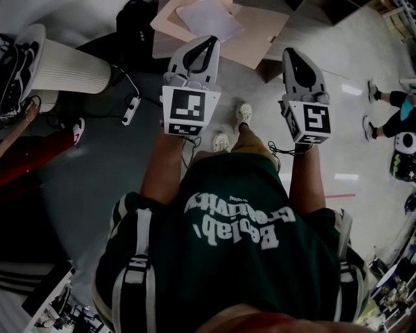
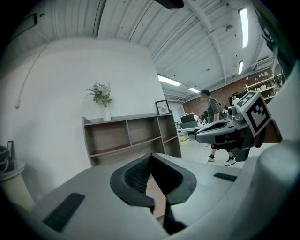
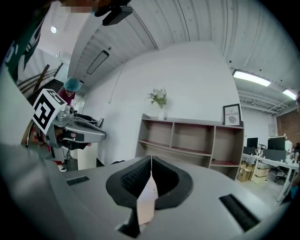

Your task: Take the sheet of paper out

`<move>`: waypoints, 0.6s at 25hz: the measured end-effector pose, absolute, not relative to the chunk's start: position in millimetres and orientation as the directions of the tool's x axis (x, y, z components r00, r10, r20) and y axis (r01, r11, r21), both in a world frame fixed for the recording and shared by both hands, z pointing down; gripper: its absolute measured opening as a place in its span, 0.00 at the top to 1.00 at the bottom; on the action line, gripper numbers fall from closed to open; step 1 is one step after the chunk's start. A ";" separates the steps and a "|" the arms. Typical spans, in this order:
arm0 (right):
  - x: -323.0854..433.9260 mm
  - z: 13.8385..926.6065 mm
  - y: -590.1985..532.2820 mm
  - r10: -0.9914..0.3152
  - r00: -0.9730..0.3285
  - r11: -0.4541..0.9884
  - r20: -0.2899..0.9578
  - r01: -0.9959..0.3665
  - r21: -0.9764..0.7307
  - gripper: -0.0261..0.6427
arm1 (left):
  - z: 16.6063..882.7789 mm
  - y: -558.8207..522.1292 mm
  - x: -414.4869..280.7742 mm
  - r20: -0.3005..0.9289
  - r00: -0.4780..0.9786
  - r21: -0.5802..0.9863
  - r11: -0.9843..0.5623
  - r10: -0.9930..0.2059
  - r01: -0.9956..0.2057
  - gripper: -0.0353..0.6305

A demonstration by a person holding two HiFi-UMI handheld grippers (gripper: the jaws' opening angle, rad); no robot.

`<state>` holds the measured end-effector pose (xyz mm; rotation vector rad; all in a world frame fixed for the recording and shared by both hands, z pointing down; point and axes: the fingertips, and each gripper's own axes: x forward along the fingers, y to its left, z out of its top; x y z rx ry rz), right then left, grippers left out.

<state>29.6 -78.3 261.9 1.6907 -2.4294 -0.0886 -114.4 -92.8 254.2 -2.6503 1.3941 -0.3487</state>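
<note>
A pale sheet of paper (image 1: 209, 18) lies on a pinkish board (image 1: 263, 29) at the top of the head view. My left gripper (image 1: 209, 40) is shut and empty, and its tips reach just short of the sheet's near edge. To the right, my right gripper (image 1: 290, 53) is shut too, with its tips over the floor beside the board's near corner. In the left gripper view the dark pads (image 2: 136, 176) meet at the tip with nothing between them. The right gripper view shows the same closed pads (image 3: 133, 180). Both grippers point nearly level.
A wooden shelf unit (image 2: 126, 138) with a vase of flowers (image 2: 104, 101) stands against the white wall ahead (image 3: 197, 143). On the floor lie a power strip (image 1: 130, 110) and cables. A white ribbed cylinder (image 1: 71, 65) stands at left. Another person's legs (image 1: 390, 110) are at right.
</note>
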 end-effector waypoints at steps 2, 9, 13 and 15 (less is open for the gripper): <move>38.4 265.6 -94.4 -0.932 -0.344 0.358 0.116 -0.922 0.145 0.91 | 260.1 -105.6 -105.5 0.162 0.542 -0.224 -0.565 -0.825 -0.794 0.92; 57.4 270.4 -187.8 -0.910 -0.400 0.411 0.109 -0.903 0.126 0.91 | 278.3 -178.8 -83.1 0.213 0.500 -0.249 -0.541 -0.839 -0.803 0.92; 67.5 278.6 -242.1 -0.882 -0.457 0.468 0.115 -0.878 0.100 0.91 | 291.2 -222.1 -64.8 0.247 0.465 -0.260 -0.520 -0.850 -0.814 0.92; 73.0 286.2 -271.5 -0.867 -0.484 0.494 0.115 -0.865 0.086 0.91 | 302.7 -244.1 -56.0 0.274 0.436 -0.280 -0.505 -0.857 -0.817 0.92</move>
